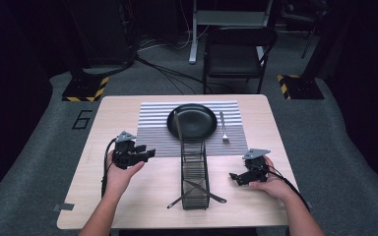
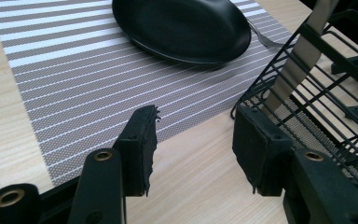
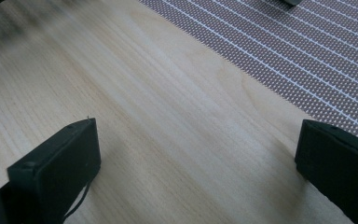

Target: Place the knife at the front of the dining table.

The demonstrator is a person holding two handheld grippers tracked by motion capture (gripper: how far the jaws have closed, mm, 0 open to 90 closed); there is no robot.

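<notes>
A pale wooden tabletop (image 1: 128, 206) carries a striped placemat (image 1: 152, 132), a black plate (image 1: 193, 121) and a wire cutlery basket (image 1: 195, 178) near its centre. A knife (image 1: 177, 127) leans from the basket onto the plate: stiff, smooth, likely slippery, best pinched across the handle. Left tool (image 1: 145, 154) and right tool (image 1: 234, 177) rest spread, empty.

Bare table (image 1: 128, 196) either side of the wire rack (image 1: 195, 172); plate (image 1: 192, 120) and fork (image 1: 223, 128) beyond.
</notes>
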